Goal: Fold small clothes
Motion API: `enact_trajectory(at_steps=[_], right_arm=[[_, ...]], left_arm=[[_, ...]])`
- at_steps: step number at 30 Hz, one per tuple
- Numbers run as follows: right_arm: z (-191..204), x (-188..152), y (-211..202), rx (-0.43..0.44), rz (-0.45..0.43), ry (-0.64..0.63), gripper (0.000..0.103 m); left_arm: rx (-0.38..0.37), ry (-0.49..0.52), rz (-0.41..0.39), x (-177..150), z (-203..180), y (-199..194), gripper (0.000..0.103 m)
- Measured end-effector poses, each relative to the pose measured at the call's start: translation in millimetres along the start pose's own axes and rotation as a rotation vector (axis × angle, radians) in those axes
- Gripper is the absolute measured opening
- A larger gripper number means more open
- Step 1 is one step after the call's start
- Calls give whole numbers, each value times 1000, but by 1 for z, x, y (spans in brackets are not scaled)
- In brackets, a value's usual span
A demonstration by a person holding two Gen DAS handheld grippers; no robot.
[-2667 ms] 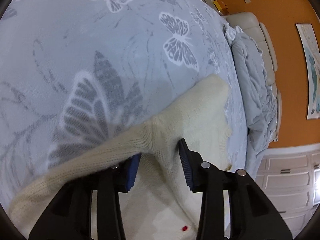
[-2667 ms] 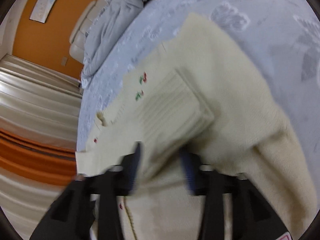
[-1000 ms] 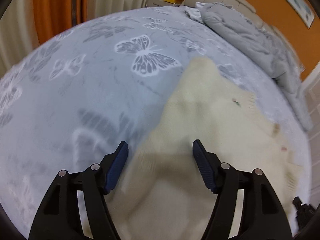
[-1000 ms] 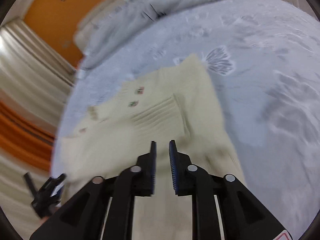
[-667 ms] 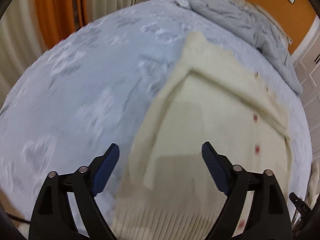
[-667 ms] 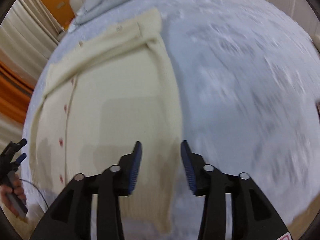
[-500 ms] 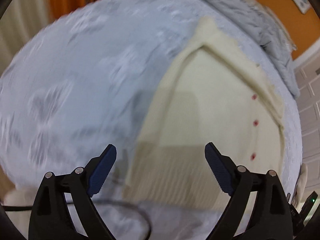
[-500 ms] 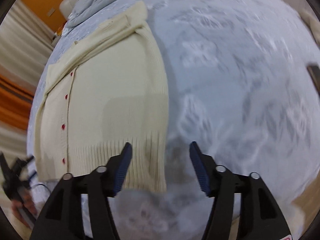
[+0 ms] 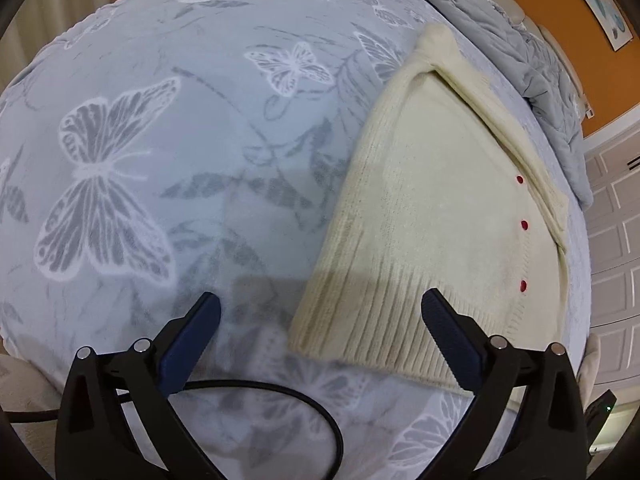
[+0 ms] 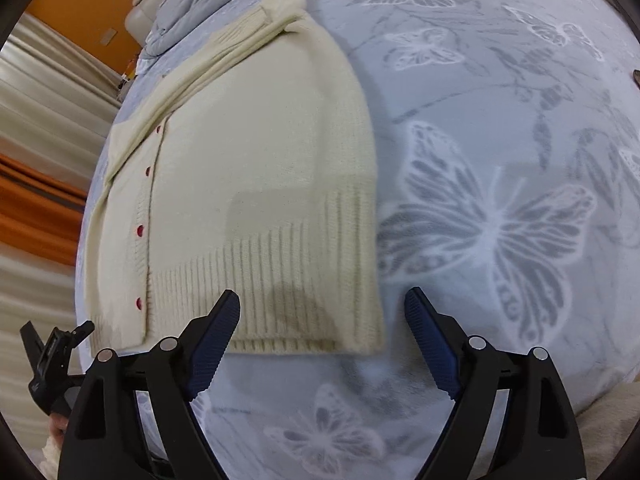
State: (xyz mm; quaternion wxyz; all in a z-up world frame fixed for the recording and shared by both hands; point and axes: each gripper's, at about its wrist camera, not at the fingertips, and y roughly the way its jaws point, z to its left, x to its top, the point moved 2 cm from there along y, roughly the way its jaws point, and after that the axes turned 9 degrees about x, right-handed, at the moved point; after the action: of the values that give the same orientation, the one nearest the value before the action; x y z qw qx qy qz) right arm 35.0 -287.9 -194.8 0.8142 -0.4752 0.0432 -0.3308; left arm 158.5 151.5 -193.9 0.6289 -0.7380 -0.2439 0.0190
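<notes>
Both sets of fingers are spreading apart with nothing gripped: my left gripper point(image 9: 320, 316) and right gripper point(image 10: 322, 314) hang above the pale blue butterfly-print bedspread point(image 9: 160, 160). Ahead of them lies the cream knitted cardigan with red buttons point(image 10: 256, 168), sleeves folded in, flat on the bedspread. Its ribbed hem point(image 9: 384, 320) sits just past my fingertips, untouched. Below the left fingers runs a black cable point(image 9: 280, 394).

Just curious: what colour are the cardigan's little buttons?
Red buttons on the cream cardigan, clearest in the right wrist view.
</notes>
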Motion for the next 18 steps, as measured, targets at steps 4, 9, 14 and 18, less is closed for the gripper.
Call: enact_trajectory(at_steps=[4,9,14,18], right_arm=[[4,0,2,32,1,12,72],[11,4,10,63,15,50,31],[8,7,8,82,5,78,9],[23,10,-14,135,-68,52,7]], left_arm=[[-35,-20,21,10,-7,0,97],[-59,-106,75,19,-7,8,90],[-68,-51,133,22,-12,11,11],[-167,-139,118,23,-2,-9,9]])
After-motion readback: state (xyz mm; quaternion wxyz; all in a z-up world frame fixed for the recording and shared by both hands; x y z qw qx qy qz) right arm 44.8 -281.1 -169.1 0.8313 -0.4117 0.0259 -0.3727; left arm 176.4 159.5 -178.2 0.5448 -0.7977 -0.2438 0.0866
